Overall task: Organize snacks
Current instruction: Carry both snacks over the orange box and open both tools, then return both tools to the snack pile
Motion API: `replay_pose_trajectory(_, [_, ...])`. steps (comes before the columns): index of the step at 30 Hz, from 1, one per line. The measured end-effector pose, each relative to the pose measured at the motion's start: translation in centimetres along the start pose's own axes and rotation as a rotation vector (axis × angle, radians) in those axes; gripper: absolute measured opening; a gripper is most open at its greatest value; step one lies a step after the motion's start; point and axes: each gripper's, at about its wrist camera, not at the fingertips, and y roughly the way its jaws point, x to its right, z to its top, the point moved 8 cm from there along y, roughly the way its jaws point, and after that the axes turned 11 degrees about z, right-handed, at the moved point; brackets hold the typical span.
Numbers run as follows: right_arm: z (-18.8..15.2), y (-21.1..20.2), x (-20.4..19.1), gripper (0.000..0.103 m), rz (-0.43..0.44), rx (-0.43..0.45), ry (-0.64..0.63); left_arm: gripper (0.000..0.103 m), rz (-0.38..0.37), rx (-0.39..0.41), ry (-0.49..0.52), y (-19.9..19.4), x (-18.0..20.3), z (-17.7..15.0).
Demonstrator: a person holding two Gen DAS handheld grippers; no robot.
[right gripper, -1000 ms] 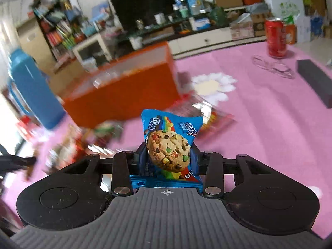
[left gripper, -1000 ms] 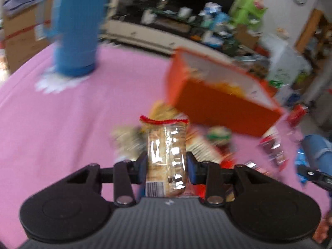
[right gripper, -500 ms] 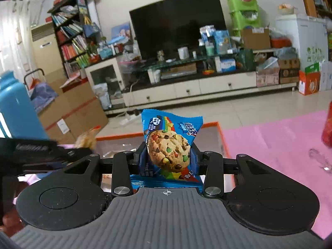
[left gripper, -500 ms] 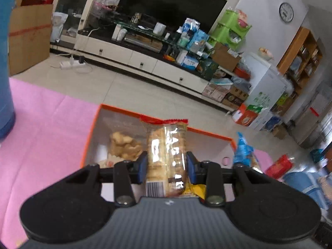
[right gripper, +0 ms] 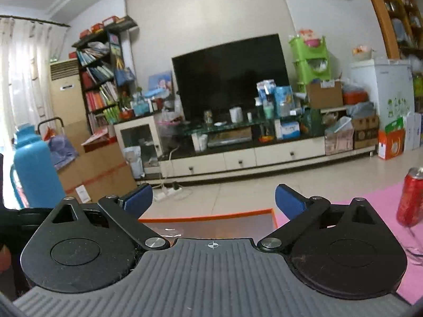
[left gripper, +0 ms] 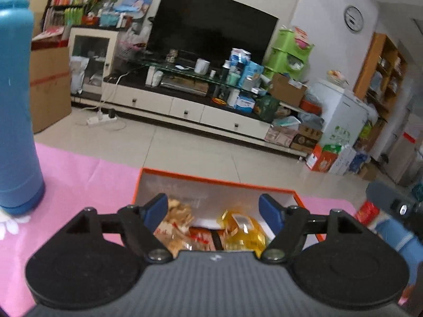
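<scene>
while both hover over the orange box (left gripper: 148, 185), left fingers (left gripper: 156, 207) and right fingers (right gripper: 137, 198) have just released

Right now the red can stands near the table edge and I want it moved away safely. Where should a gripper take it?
Grip the red can across the middle of its round side wall, coming in level from the front. It stands upright on the pink cloth, so a mid-height pinch is least likely to tip it. The right gripper is nearest, jaws open and empty.
</scene>
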Motion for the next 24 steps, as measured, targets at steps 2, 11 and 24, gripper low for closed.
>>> replay_pose_trajectory(2, [0.1, -1.3, -0.3, 0.093, 0.013, -0.009, -0.002, 0.075, 0.012, -0.007, 0.035, -1.7, -0.2, -1.6])
replay_pose_trajectory(11, [-8.1, -11.4, 1.0, 0.093, -0.059, -0.203, -0.022, 0.076, 0.088, -0.162, 0.083, -9.6, -6.6, -13.9])
replay_pose_trajectory(24, [-17.2, -23.8, 4.5, 0.093, -0.148, -0.311, 0.236, 0.077, 0.179, -0.220, 0.144, -13.2, -11.4, -21.4])
